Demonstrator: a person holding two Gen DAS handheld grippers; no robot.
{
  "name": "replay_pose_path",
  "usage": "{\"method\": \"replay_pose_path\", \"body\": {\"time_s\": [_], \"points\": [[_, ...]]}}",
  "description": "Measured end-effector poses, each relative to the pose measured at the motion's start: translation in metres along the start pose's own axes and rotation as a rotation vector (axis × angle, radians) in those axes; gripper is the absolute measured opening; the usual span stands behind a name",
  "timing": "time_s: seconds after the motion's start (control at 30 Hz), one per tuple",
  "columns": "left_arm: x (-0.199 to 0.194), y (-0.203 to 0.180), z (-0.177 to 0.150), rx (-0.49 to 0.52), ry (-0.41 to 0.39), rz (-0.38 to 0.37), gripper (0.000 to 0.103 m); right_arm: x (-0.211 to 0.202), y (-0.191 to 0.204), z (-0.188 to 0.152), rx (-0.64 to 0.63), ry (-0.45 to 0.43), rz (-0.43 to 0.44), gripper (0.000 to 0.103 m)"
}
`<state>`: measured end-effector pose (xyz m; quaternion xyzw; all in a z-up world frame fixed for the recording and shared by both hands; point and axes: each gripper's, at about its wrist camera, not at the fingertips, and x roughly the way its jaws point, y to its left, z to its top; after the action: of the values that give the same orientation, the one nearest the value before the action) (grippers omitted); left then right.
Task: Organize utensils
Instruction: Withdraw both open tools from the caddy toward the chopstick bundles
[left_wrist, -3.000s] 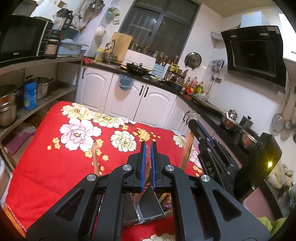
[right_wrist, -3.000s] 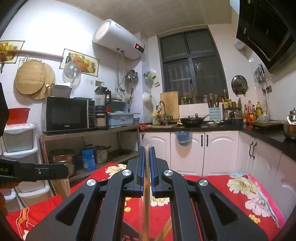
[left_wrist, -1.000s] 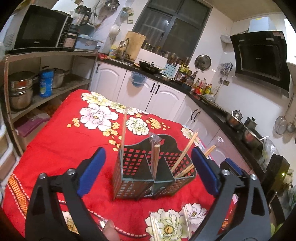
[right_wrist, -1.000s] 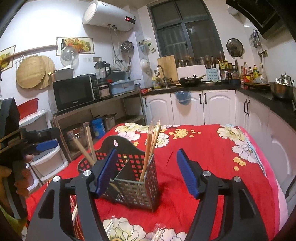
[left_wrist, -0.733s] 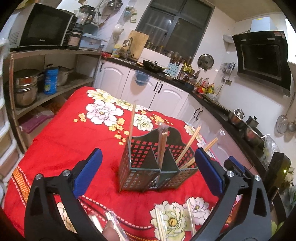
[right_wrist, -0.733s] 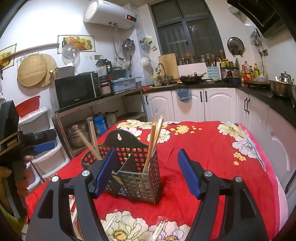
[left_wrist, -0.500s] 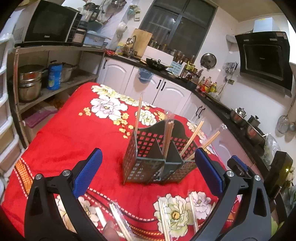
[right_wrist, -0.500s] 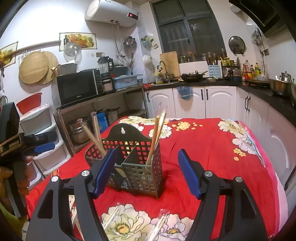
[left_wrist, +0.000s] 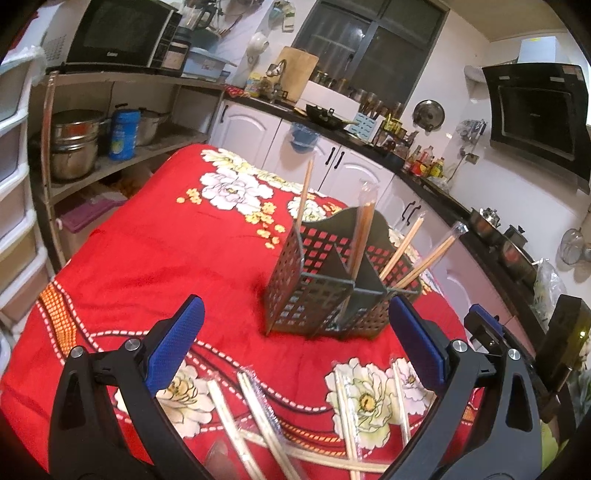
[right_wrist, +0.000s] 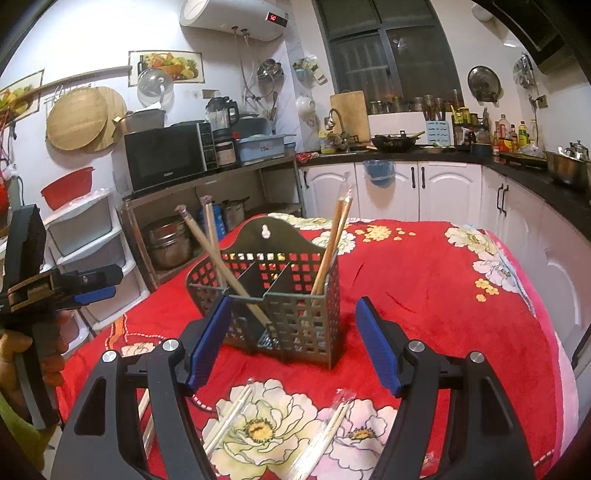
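Note:
A dark perforated utensil caddy (left_wrist: 314, 306) (right_wrist: 295, 321) with three compartments stands on the red floral tablecloth (left_wrist: 155, 258). Wrapped chopstick pairs stand in it: one (left_wrist: 360, 240) in the middle, others (left_wrist: 424, 258) leaning right. Several wrapped chopstick pairs (left_wrist: 258, 417) (right_wrist: 225, 417) lie on the cloth near me. My left gripper (left_wrist: 295, 343) is open and empty, just short of the caddy. My right gripper (right_wrist: 293, 343) is open and empty, in front of the caddy. The left gripper also shows in the right wrist view (right_wrist: 74, 288).
Shelves with pots (left_wrist: 74, 144) and white drawers (right_wrist: 85, 236) stand to the left of the table. White cabinets and a dark counter (right_wrist: 424, 184) run along the far and right sides. The table's far and right edges (right_wrist: 546, 314) drop off.
Three seconds ago both grippers were shut on chopsticks over the caddy. They have let go, opened, and pulled back and down, so loose chopsticks on the cloth came into view.

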<state>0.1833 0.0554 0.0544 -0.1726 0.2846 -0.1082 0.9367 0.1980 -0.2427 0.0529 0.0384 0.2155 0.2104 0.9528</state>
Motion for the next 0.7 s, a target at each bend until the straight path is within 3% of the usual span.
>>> {"method": "replay_pose_path", "body": {"time_s": [0.37, 0.7], "points": [[0.008, 0.021, -0.024, -0.035, 0.083, 0.023, 0.091, 0.013, 0.014, -0.017, -0.027, 0.087, 0.028, 0.067], [0.011, 0.039, -0.047, -0.055, 0.136, 0.054, 0.077, 0.03, 0.03, -0.033, -0.054, 0.185, 0.06, 0.067]]}}
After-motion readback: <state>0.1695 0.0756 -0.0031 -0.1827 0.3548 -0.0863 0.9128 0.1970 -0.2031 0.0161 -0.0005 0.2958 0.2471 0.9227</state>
